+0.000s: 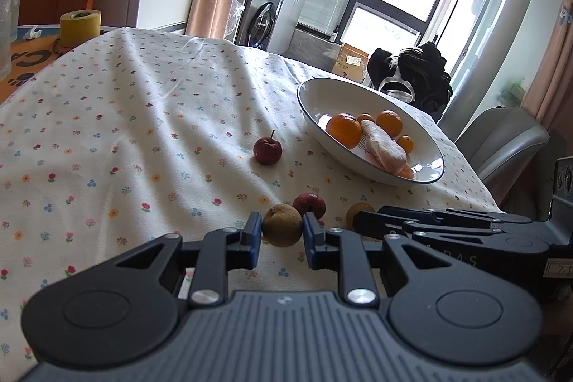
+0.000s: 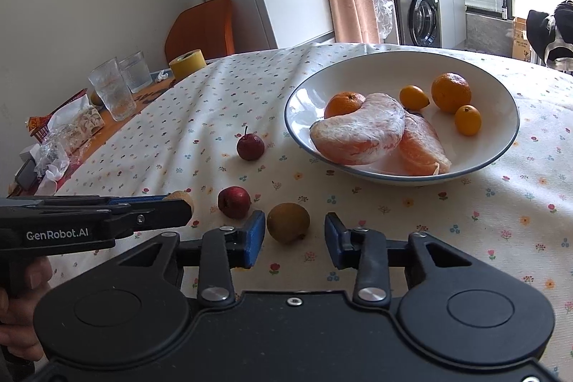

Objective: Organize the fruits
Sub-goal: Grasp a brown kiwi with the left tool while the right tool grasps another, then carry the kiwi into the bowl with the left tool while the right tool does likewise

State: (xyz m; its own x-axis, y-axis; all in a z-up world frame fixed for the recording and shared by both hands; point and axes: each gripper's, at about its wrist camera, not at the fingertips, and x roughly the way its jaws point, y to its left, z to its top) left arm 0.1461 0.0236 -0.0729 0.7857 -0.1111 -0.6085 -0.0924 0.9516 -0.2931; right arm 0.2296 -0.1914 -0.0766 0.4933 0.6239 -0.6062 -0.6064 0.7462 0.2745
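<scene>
Left gripper: we clasp one brownish fruit at 12 o'clock. Right gripper: unclenched around another brownish fruit, untouched. Bowl at 1 o'clock; red fruit loose.

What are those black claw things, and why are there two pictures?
A person holds two grabbing tools. Each tool has a camera looking along its jaws, so each picture is one tool's view. The left gripper has its jaws close around a brownish fruit; whether it squeezes, I cannot tell. The right gripper has open jaws around a second brownish fruit. Both lie on the flowery tablecloth near two small red fruits. The white bowl holds oranges and wrapped fruit pieces.
</scene>
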